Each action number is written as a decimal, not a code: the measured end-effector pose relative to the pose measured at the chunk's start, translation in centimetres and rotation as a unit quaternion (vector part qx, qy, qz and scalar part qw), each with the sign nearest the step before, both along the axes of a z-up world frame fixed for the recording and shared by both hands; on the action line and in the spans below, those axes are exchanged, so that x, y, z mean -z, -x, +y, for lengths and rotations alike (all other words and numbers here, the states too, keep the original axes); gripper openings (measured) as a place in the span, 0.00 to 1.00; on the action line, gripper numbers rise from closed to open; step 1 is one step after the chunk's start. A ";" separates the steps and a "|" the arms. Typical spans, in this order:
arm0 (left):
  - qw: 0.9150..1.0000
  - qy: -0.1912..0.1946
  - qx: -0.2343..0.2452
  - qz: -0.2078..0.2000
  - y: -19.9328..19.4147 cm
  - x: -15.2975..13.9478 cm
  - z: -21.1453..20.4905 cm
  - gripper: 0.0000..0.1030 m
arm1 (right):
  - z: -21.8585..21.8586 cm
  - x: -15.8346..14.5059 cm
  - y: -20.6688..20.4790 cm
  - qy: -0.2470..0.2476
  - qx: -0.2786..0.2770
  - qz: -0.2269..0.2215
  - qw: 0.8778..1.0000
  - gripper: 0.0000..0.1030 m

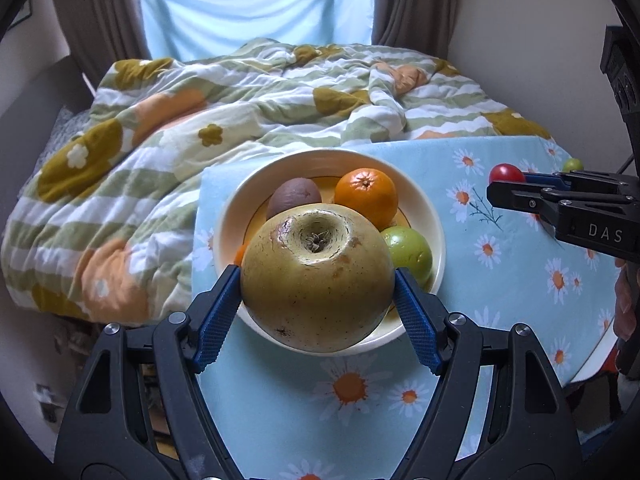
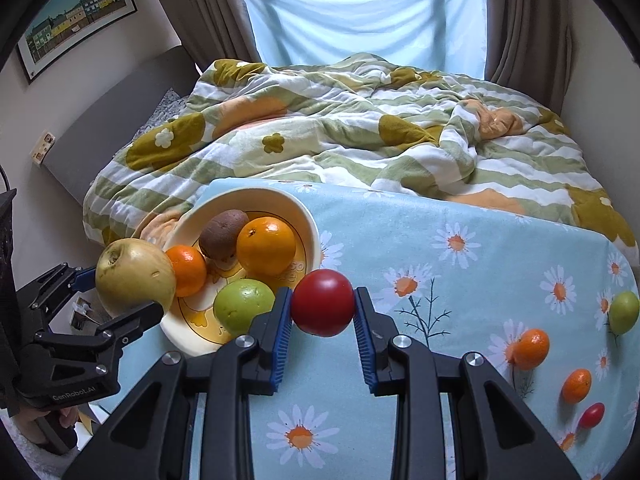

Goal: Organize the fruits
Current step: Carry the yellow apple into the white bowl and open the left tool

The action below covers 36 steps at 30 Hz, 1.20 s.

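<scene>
My left gripper (image 1: 318, 284) is shut on a large yellow-green pear (image 1: 318, 280), held just above the near rim of the cream bowl (image 1: 428, 204). Inside the bowl lie a kiwi (image 1: 294, 196), an orange (image 1: 366, 196) and a green fruit (image 1: 410, 250). From the right wrist view the pear (image 2: 134, 278) hangs at the bowl's (image 2: 308, 216) left edge, beside a small orange (image 2: 186, 270). My right gripper (image 2: 322, 308) is shut on a red tomato (image 2: 323, 307), right of the bowl above the daisy cloth; that tomato (image 1: 506, 174) shows at its tip (image 1: 505, 186) in the left wrist view.
On the blue daisy tablecloth (image 2: 460, 264) at the right lie a green fruit (image 2: 623, 312), two small oranges (image 2: 530, 349) (image 2: 576, 385) and a small red tomato (image 2: 591, 415). A bed with a flowered quilt (image 2: 340, 136) lies behind the table. The table's left edge runs beside the bowl.
</scene>
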<state>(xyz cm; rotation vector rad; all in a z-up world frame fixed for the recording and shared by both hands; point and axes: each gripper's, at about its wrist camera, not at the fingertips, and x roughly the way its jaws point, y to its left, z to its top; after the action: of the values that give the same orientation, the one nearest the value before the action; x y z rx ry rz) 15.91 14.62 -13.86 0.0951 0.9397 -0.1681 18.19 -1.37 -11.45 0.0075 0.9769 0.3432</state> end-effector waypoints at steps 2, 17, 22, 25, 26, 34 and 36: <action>1.000 -0.007 0.015 -0.001 -0.3 0.5 -0.1 0.80 | 0.4 0.4 -0.1 0.000 0.006 0.002 1.000 0.27; 0.996 -0.021 0.088 -0.009 -1.2 2.4 -1.3 0.82 | 1.3 1.5 -0.2 0.004 0.048 0.007 0.999 0.27; 0.997 -0.001 0.082 -0.017 -1.4 1.8 -1.3 1.00 | 1.2 1.5 -0.5 0.006 0.048 0.010 0.999 0.27; 0.998 0.008 0.067 -0.007 -1.5 1.8 -1.0 1.00 | 1.2 1.4 -0.8 0.007 0.040 0.014 0.999 0.27; 0.998 0.013 0.064 -0.006 -1.4 1.6 -0.9 1.00 | 1.3 1.4 -0.9 0.008 0.037 0.014 0.999 0.27; 1.000 0.023 0.019 -0.001 -0.6 0.5 0.3 1.00 | 1.8 0.2 -1.8 0.010 0.006 0.011 1.000 0.27; 1.000 0.026 0.005 -0.001 -0.3 0.1 0.7 1.00 | 2.0 0.0 -1.9 0.010 -0.004 0.010 1.000 0.27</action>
<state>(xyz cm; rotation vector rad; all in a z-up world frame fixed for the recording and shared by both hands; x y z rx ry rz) 16.17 15.34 -14.01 0.0510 0.9332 -0.2016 20.12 0.68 -11.47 -0.0122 1.0001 0.3415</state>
